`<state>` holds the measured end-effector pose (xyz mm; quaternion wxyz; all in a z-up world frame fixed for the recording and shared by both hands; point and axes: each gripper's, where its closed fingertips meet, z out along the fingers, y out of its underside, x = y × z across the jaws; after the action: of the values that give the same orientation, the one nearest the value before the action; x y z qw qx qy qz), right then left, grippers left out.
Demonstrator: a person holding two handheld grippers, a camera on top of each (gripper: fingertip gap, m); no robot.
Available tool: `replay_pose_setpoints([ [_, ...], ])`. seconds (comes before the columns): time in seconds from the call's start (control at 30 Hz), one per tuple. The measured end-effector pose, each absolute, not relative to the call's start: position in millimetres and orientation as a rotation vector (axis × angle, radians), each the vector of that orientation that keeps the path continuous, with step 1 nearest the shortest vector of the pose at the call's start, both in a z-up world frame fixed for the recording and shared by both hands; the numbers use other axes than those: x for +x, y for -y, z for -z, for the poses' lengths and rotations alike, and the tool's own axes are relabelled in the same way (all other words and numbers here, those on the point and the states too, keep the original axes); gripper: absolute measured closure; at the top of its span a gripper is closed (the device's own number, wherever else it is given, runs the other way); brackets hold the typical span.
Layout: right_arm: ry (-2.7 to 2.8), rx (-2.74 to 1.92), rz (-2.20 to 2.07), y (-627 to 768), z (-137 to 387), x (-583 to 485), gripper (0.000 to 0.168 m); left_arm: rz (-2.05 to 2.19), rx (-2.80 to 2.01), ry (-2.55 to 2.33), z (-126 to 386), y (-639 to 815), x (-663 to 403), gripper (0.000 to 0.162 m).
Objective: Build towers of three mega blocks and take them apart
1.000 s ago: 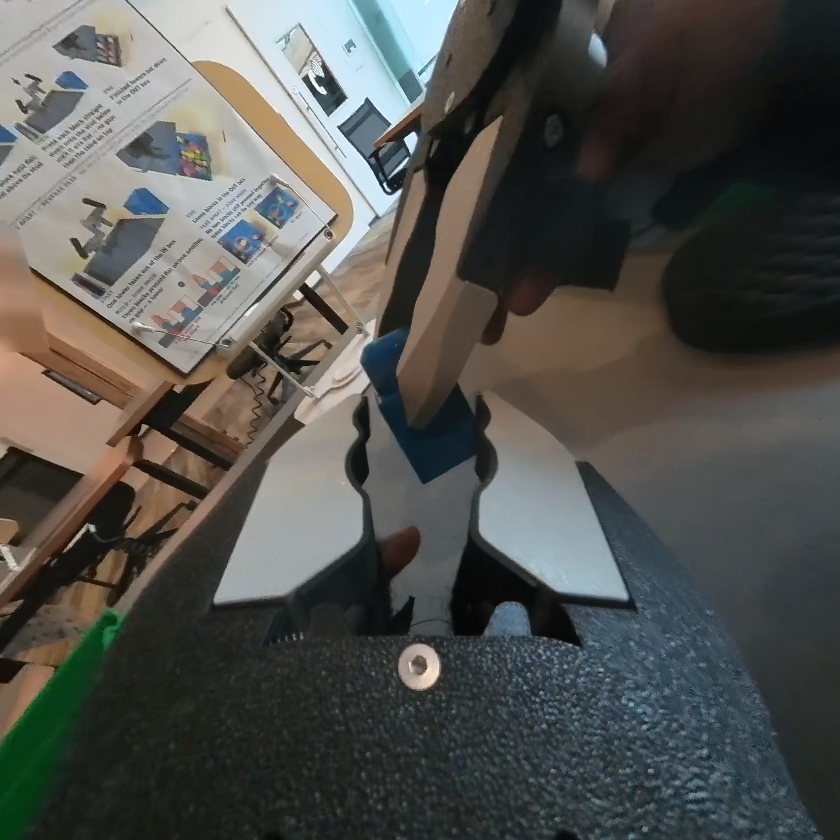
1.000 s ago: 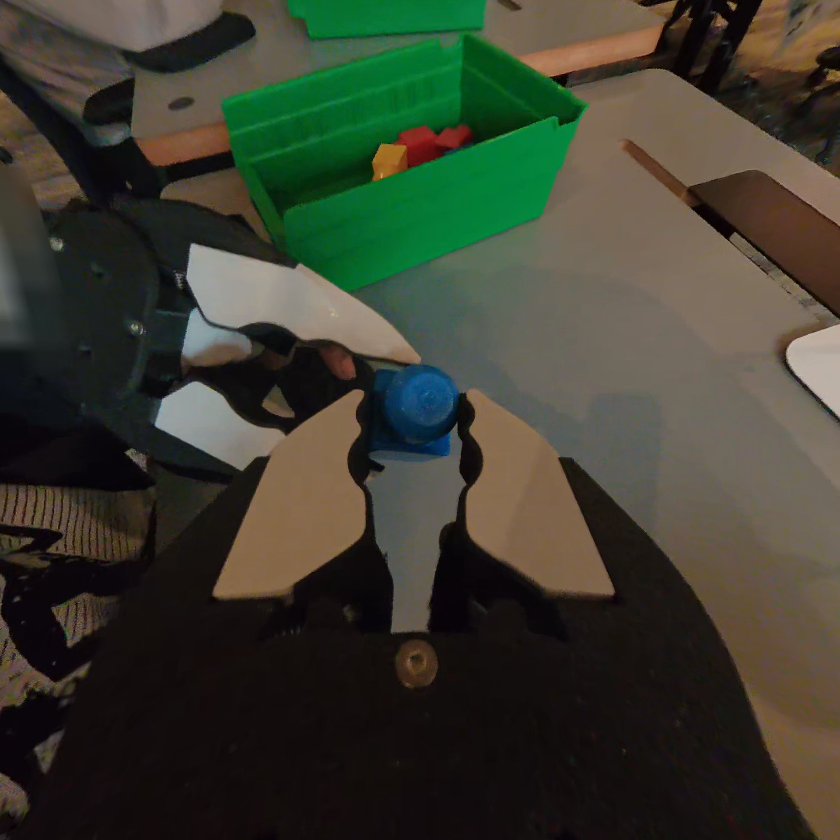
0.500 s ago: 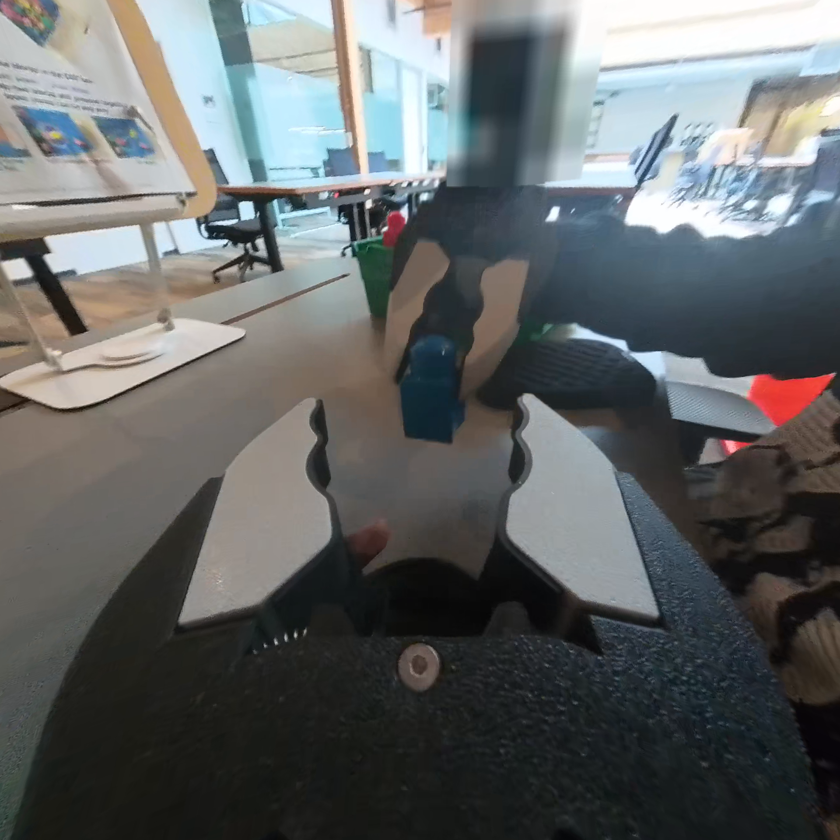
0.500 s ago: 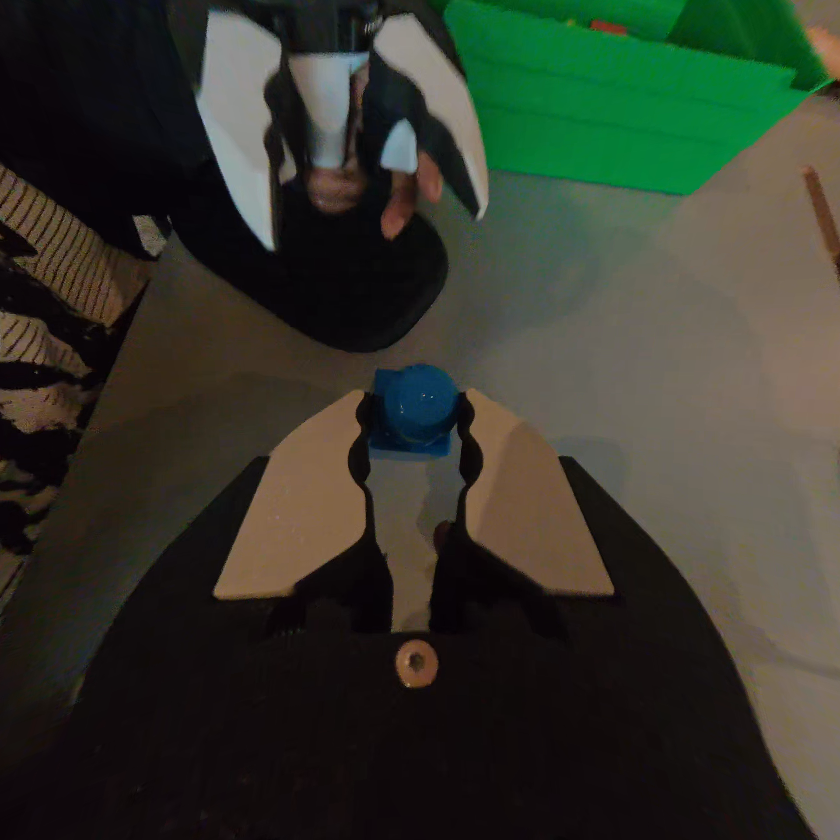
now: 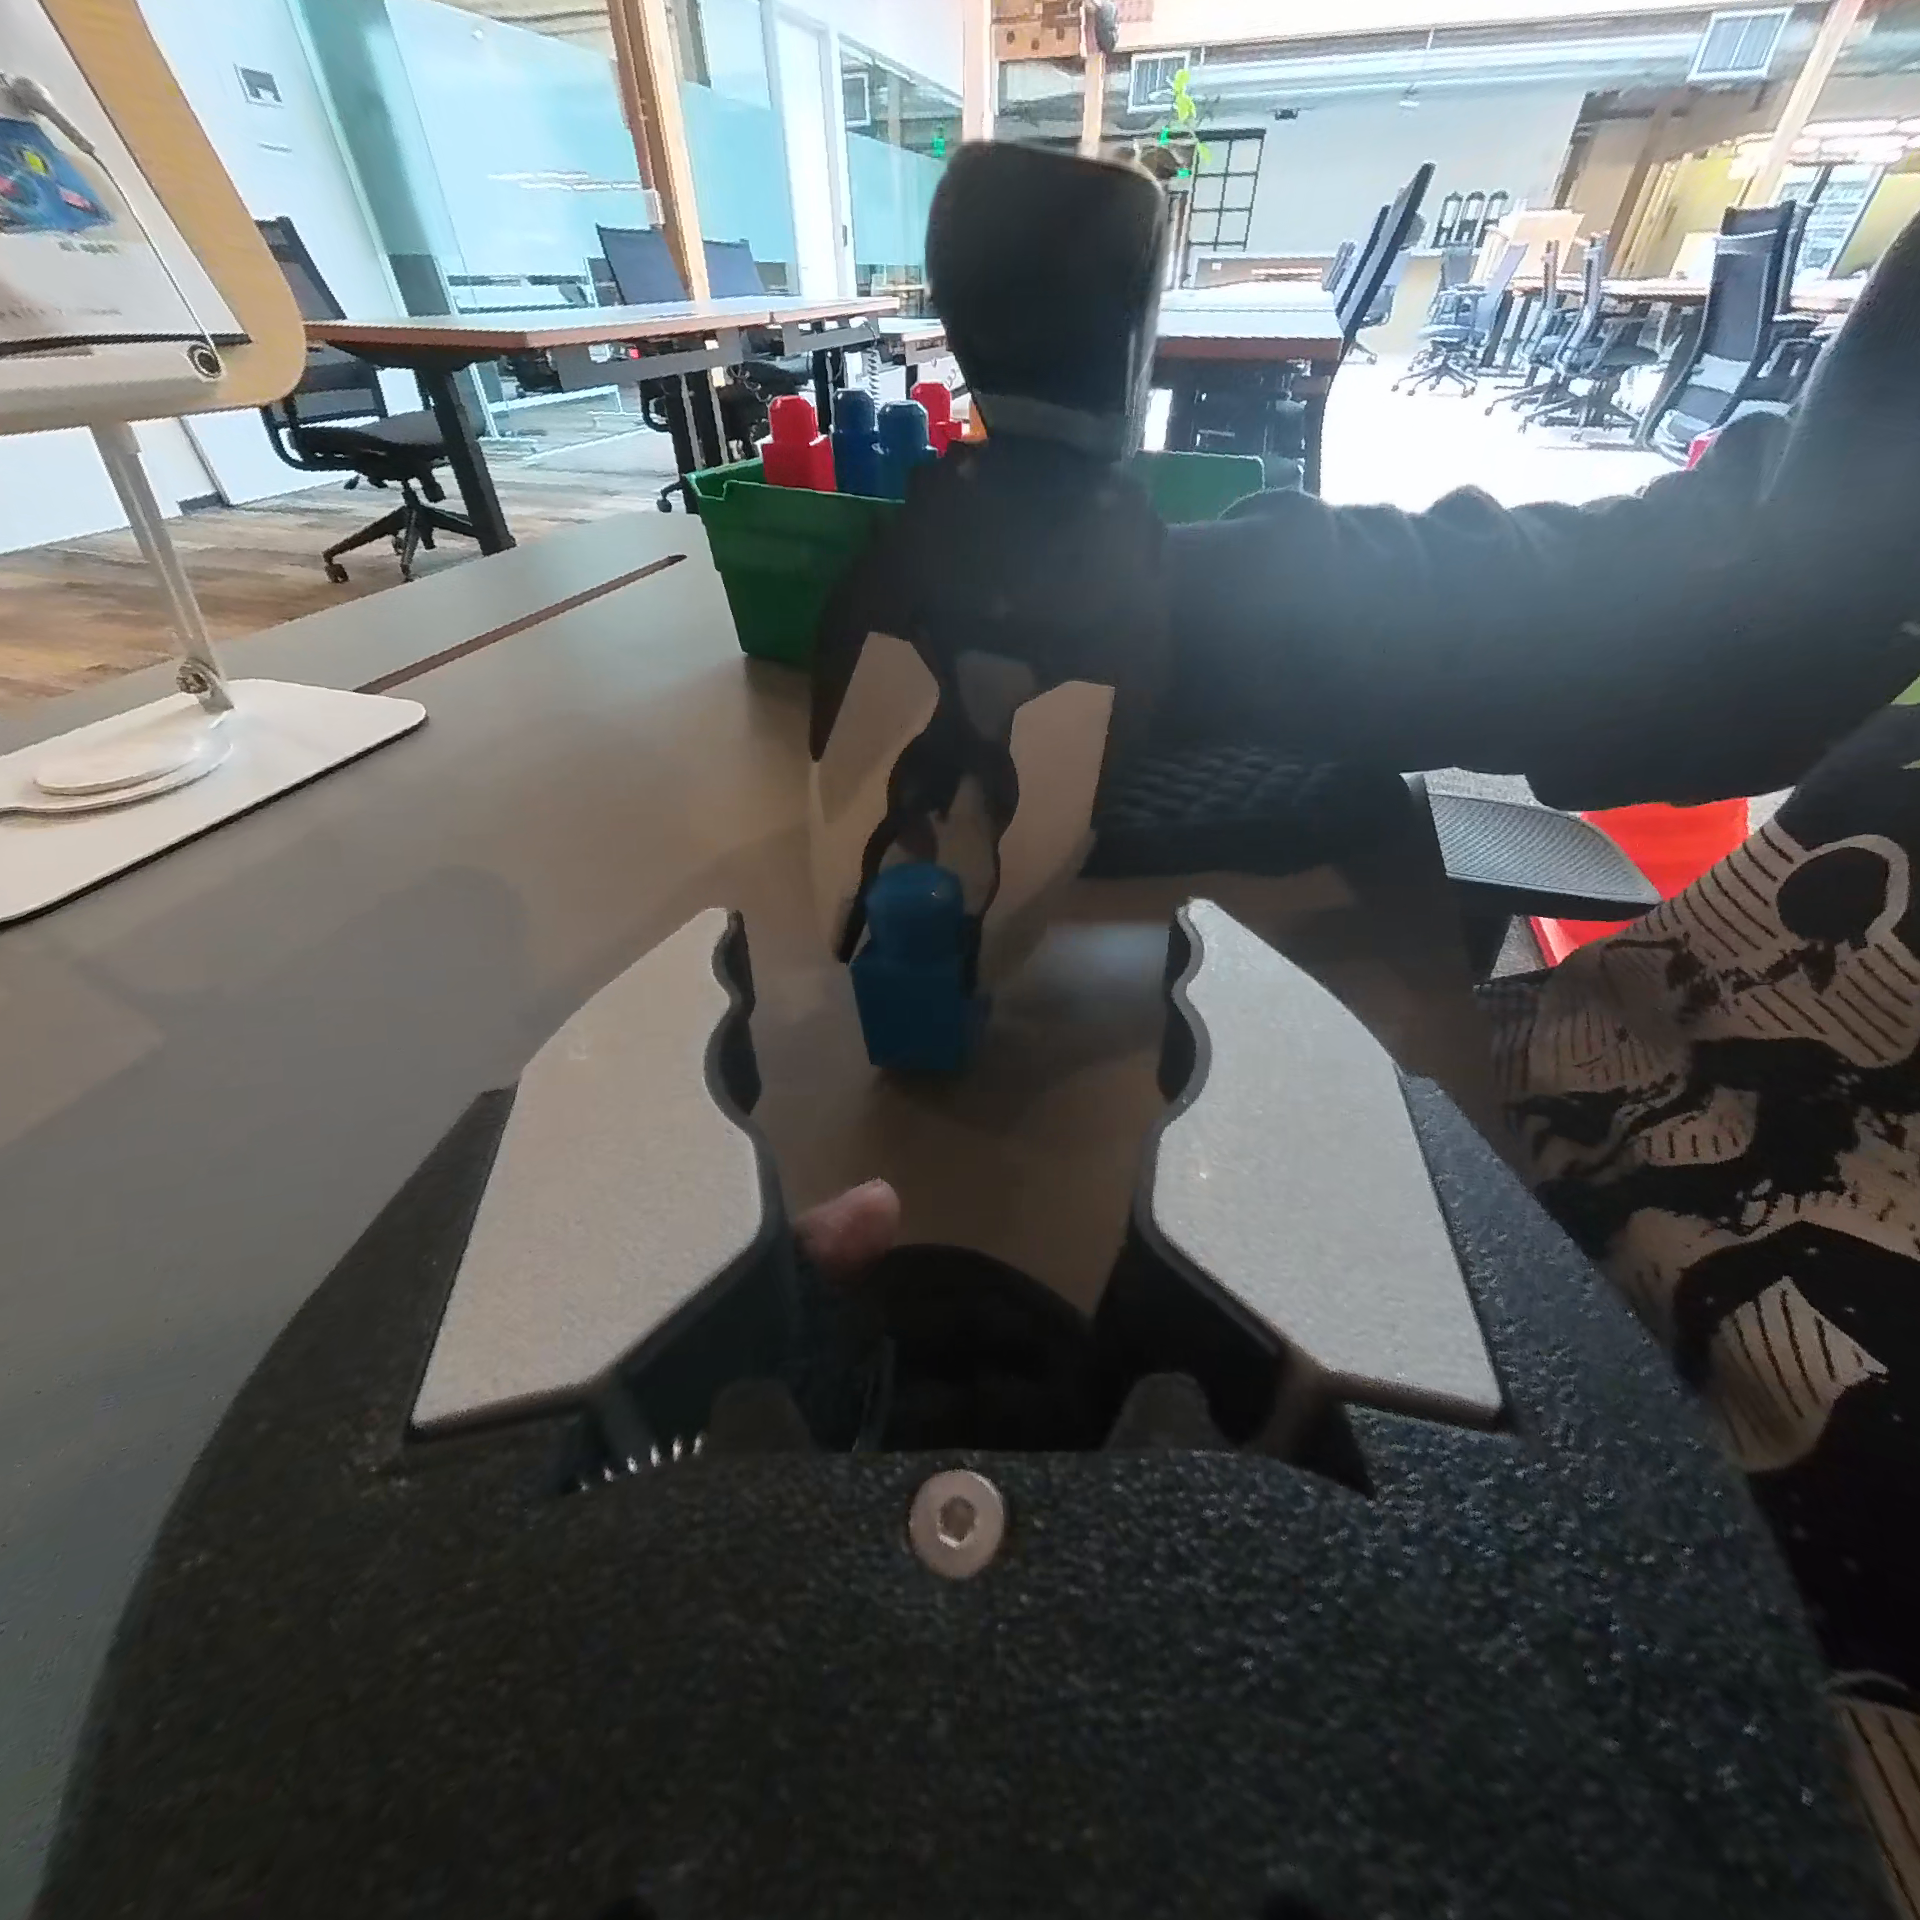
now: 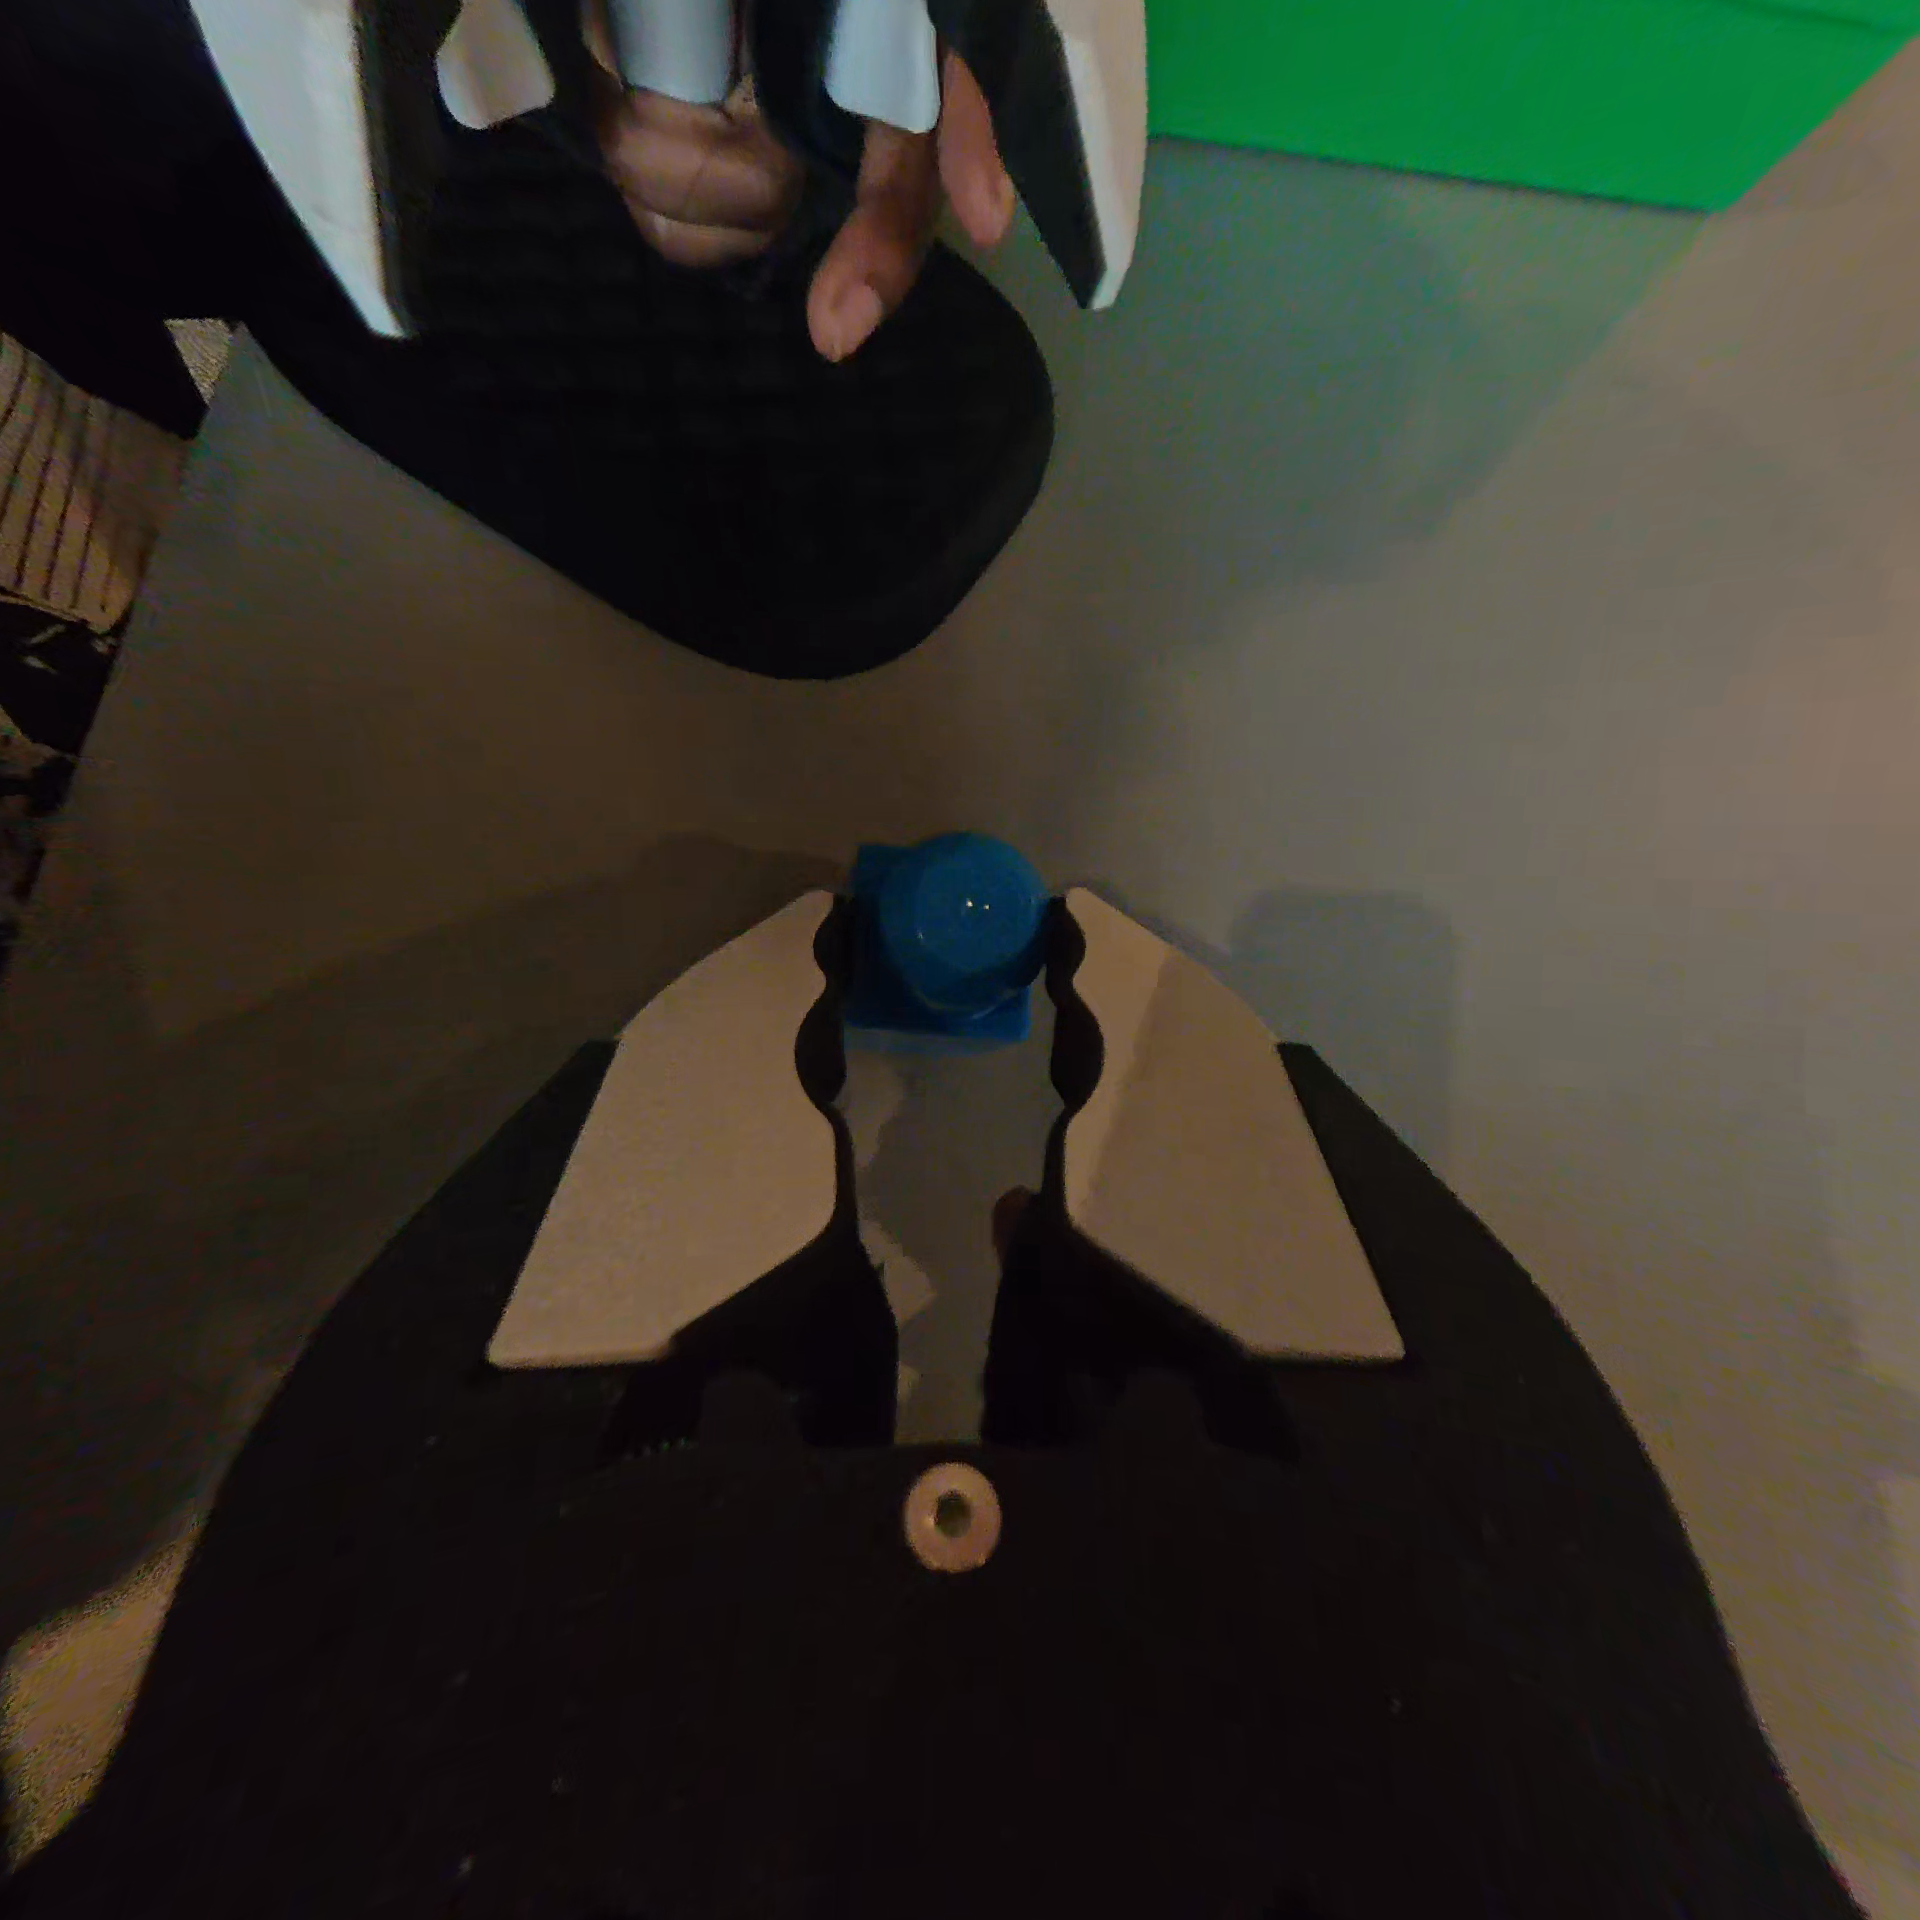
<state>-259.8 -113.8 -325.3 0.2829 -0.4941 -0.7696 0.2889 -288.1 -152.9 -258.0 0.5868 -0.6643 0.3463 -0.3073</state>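
Right wrist view: my right tongs [image 6: 948, 914] pinch the blue block [image 6: 940, 951] on the bench [image 6: 1455, 727]; left tongs [image 5: 956, 997] spread, empty. I should seat it flat, then release straight.

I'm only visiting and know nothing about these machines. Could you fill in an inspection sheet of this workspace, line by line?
Surface: grey table, mostly bare.
Job's things: one blue block upright on the table; red and blue blocks standing up out of a green bin farther back.
Clutter: a black padded rest near the table edge; a white stand base carrying a board.
Grippers: right gripper shut on the blue block's stud; left gripper open, holding nothing, short of the block.
Cables: nothing seen.
Surroundings: open office with desks, chairs and glass partitions; the person's dark sleeve.
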Motion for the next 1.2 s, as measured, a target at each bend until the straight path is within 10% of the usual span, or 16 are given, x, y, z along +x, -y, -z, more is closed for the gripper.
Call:
replay_pose_setpoints([
  [0.83, 1.636, -1.41, -0.874, 105, 286, -232, 0.114, 0.635, -1.592, -0.825, 263, 150, -285, 0.089],
  [1.2, 1.424, -1.394, -0.898, 100, 286, -210, 0.12, 0.338, -1.709, -0.549, 164, 136, -396, 0.095],
])
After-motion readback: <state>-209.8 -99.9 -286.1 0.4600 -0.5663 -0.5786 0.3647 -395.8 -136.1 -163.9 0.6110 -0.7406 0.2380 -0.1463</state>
